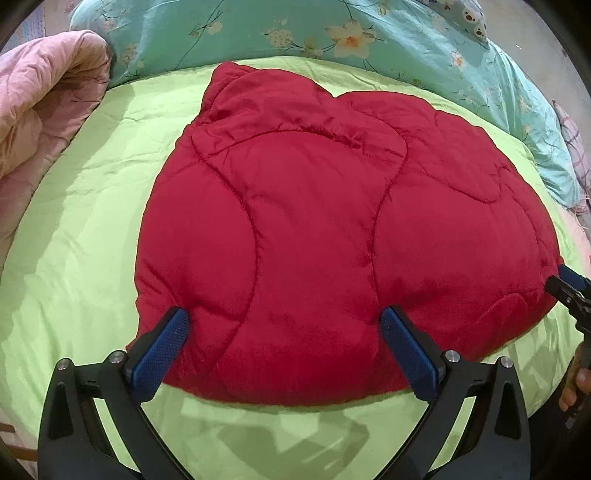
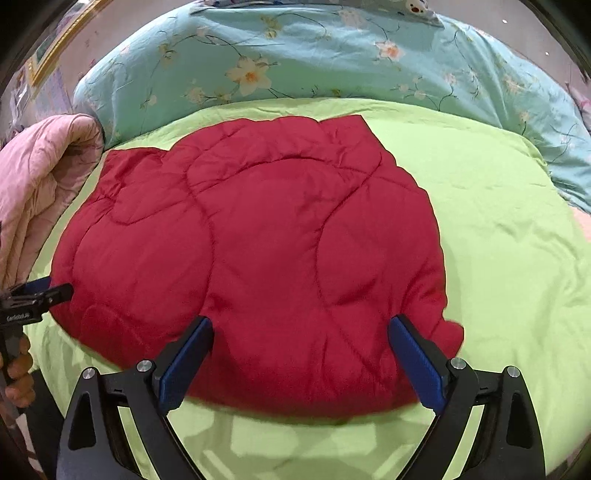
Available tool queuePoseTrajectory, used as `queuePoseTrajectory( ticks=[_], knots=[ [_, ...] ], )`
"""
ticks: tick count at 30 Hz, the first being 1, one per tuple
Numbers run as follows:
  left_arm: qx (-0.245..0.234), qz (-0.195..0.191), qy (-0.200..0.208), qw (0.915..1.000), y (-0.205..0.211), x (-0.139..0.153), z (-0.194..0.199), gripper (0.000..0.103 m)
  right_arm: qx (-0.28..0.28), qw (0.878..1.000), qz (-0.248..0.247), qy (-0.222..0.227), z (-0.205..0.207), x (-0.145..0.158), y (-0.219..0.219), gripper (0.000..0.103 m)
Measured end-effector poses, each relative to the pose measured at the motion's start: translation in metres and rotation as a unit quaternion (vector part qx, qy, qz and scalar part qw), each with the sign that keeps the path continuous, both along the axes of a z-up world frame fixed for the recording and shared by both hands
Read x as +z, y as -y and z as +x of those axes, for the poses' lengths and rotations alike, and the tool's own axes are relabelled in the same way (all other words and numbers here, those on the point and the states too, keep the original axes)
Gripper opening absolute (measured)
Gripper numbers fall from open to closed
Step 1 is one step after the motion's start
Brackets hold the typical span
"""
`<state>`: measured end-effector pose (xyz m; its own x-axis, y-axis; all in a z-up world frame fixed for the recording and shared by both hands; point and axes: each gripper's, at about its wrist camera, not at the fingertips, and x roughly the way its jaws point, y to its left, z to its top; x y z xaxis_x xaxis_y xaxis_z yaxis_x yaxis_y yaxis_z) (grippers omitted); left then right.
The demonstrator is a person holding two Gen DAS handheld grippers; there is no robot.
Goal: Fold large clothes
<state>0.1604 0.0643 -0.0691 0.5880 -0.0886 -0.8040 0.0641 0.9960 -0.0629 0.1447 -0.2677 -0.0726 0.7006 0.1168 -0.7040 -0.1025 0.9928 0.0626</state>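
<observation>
Quilted red padding fills the middle of both my views: the red garment (image 1: pixel 325 236) lies spread on the lime-green bed cover (image 1: pixel 85 229), puffy, with curved stitch lines running across it. In the left wrist view it takes up the centre and runs toward the right edge of the frame; in the right wrist view the same garment (image 2: pixel 258 258) sits centre and left, with bare green cover (image 2: pixel 498 240) at right.

My left hand-held gripper (image 1: pixel 284 325) has its blue-padded fingers (image 1: pixel 159 354) spread wide, over the near hem, gripping nothing. Right hand-held gripper (image 2: pixel 299 332), same story: fingers wide apart at the garment's near edge, nothing between them.

At the far right of the left view I catch the right gripper's tip (image 1: pixel 565 288) just beside the garment's edge. At the far left of the right view the left gripper's tip (image 2: pixel 40 291) shows beside the garment's other side.

Along the top of the frame lies a teal floral quilt (image 1: pixel 369 33). At upper left, a bunched pink quilt (image 1: pixel 44 103) rests at the edge of the green cover.
</observation>
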Motion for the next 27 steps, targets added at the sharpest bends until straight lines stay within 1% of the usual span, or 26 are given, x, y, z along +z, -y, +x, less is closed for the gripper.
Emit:
queuePoseTrajectory(
  ticks=[6,12,15,17,20,24,27],
  knots=[
    [0.001,0.004,0.000,1.0000,0.002,0.002,-0.014,0.103,0.001,1.000,0.024,0.007,-0.025,0.006,0.003,0.096],
    [0.000,0.010,-0.006,0.9999,0.006,-0.004,-0.028,0.103,0.010,0.999,0.041,0.008,-0.047,0.010,0.000,0.096],
    [-0.004,0.001,-0.010,0.9999,0.007,-0.005,-0.036,0.103,0.015,0.999,0.046,0.010,-0.057,0.011,-0.004,0.096],
    [-0.006,-0.002,-0.008,0.9999,0.008,-0.003,-0.044,0.103,0.022,0.998,0.054,0.006,-0.062,0.012,-0.004,0.097],
    [-0.009,0.006,0.000,0.9999,0.013,0.002,-0.056,0.103,0.026,0.998,0.060,-0.001,-0.069,0.010,-0.007,0.098],
    [-0.011,0.020,0.006,0.9997,0.019,0.007,-0.069,0.103,0.037,0.998,0.055,-0.017,-0.077,0.005,-0.013,0.098],
    [-0.008,0.020,0.005,0.9998,0.020,0.007,-0.075,0.103,0.045,0.997,0.049,-0.026,-0.081,0.000,-0.020,0.098]
  ],
)
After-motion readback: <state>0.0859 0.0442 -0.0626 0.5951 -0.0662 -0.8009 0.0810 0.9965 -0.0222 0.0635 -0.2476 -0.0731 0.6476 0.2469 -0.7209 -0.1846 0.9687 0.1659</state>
